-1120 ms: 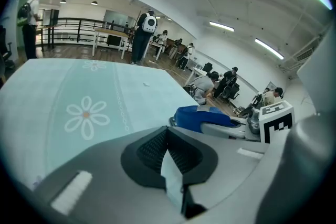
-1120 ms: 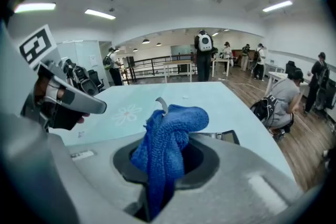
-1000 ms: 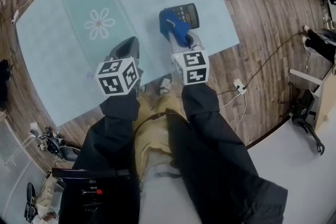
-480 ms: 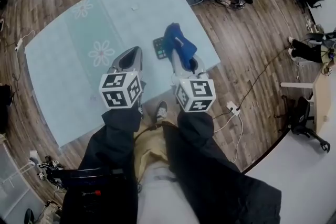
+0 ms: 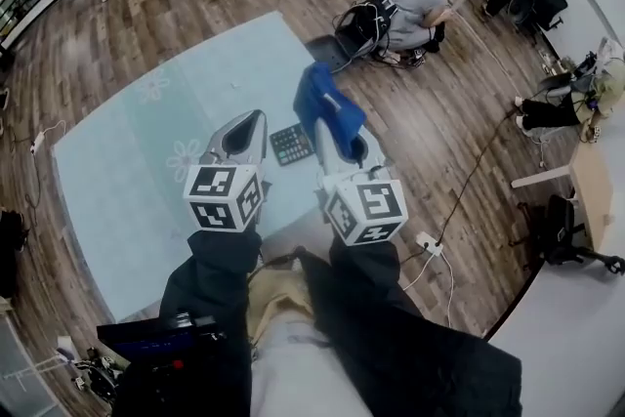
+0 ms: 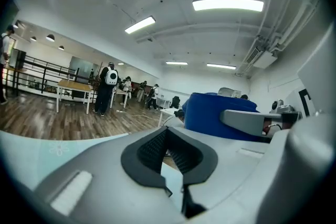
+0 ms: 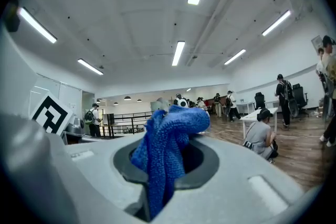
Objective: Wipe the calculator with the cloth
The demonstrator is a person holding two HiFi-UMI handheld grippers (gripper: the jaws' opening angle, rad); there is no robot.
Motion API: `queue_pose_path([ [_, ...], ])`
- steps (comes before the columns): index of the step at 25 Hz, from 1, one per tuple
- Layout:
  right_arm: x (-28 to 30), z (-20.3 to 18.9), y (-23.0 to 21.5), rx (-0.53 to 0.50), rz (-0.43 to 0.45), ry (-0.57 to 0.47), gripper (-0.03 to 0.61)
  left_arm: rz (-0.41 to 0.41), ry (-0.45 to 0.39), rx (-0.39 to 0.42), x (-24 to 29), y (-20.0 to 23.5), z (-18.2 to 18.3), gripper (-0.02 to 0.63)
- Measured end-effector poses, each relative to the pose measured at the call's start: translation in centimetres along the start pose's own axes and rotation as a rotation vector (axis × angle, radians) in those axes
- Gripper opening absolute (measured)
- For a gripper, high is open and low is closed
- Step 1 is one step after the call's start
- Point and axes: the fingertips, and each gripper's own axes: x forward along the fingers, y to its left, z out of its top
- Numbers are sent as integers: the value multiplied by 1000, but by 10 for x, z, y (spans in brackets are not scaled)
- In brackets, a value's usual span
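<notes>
Calculator (image 5: 290,144): dark, pale keys, flat on tabletop (image 5: 137,181) near its 3 o'clock edge. Cloth (image 5: 327,107): blue, bunched, at calculator's 1 o'clock, clamped in right gripper (image 7: 155,194). Left gripper (image 5: 252,120) closed, empty.

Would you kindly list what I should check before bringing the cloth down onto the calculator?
1. Cloth clamped in right gripper: ok, jaws shut on it.
2. Left gripper empty: ok, jaws together on nothing.
3. Calculator lying on table: ok.
4. Cloth touching calculator: not ok, held raised and apart from it.
5. Dirt left on calculator: cannot tell.
</notes>
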Motion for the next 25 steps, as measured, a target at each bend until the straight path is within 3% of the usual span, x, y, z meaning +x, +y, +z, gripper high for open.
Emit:
queue_pose_path([
  [10,-20,61,8,-40,-4,-136,63,-42,-165,110,-23,-26,68,-5],
  [25,-25,62,29,-95,9,-157,64,-18,-212,125,-41,-20,74,-5],
])
